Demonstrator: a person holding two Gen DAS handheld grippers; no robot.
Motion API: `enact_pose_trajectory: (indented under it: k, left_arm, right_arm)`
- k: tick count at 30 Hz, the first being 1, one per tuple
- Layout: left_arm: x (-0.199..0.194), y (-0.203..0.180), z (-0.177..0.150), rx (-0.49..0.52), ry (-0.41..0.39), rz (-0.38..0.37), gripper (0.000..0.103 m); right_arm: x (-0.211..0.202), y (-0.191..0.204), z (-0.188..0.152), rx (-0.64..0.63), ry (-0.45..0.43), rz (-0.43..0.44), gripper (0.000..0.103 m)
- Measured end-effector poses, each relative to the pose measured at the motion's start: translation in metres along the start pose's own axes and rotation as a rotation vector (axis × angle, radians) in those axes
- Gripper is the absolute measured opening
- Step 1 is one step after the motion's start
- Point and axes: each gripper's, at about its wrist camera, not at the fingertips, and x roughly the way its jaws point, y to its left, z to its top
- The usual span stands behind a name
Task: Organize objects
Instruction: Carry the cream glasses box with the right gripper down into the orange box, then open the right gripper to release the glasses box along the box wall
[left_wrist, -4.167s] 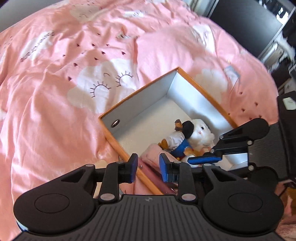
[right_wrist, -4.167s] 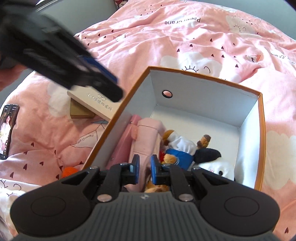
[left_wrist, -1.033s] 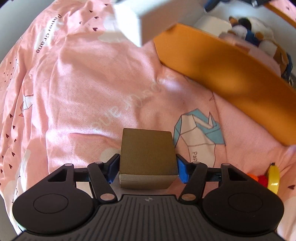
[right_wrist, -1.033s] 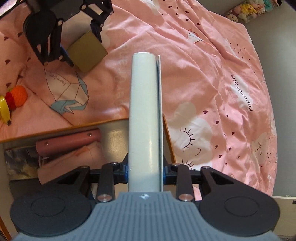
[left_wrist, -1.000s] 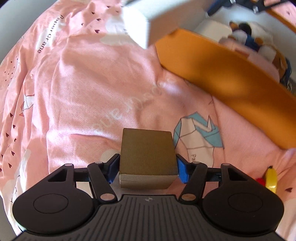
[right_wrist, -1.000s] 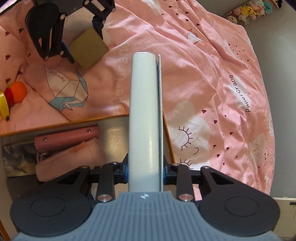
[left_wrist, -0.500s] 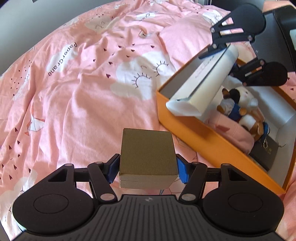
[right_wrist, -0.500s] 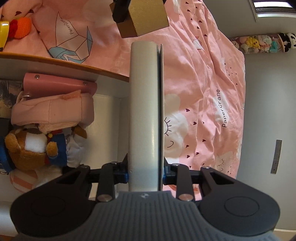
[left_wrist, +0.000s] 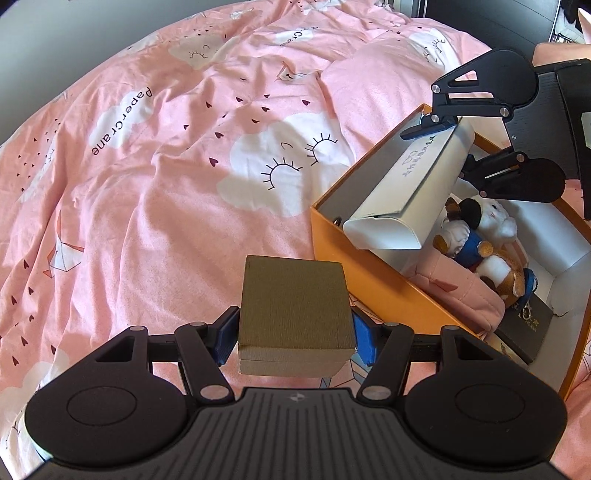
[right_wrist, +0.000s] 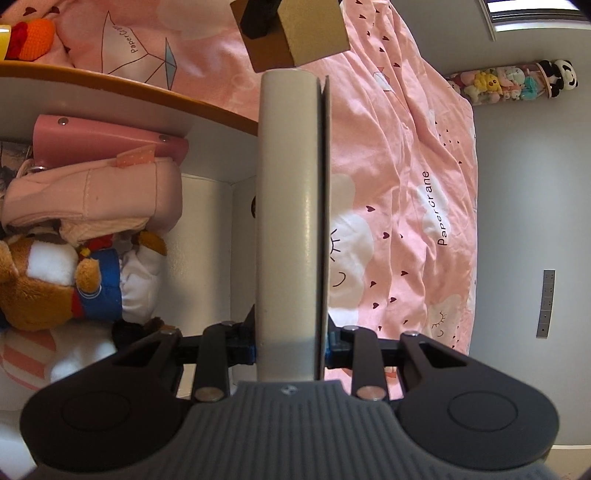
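Note:
My left gripper (left_wrist: 294, 338) is shut on a small brown cardboard box (left_wrist: 293, 306), held above the pink bedspread just left of the orange storage box (left_wrist: 373, 280). My right gripper (right_wrist: 290, 347) is shut on a long white box (right_wrist: 290, 221), held over the near end of the orange storage box (right_wrist: 110, 83). In the left wrist view the white box (left_wrist: 406, 199) hangs tilted over the orange box's far corner. The brown box (right_wrist: 295, 33) shows at the top of the right wrist view.
The orange box holds plush toys (left_wrist: 476, 236), a pink pouch (left_wrist: 458, 284), a pink case (right_wrist: 107, 142) and a dark booklet (left_wrist: 524, 328). An orange knitted toy (right_wrist: 31, 33) lies on the bedspread (left_wrist: 166, 166) outside it. A wall (right_wrist: 532, 206) is beyond the bed.
My left gripper has lifted the brown box and swung toward the orange box. My right gripper has brought the white box lower over the orange box's open end.

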Motion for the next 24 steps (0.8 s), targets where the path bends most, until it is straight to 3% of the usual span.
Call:
enact_pose_trajectory:
  k: [13, 24]
  left_arm:
    - [0.021, -0.006, 0.007, 0.020, 0.043, -0.010, 0.072]
    - [0.023, -0.006, 0.004, 0.015, 0.058, -0.021, 0.072]
  right_arm:
    - [0.015, 0.027, -0.009, -0.045, 0.022, 0.009, 0.031]
    - [0.056, 0.026, 0.001, 0.000, 0.059, 0.105, 0.031]
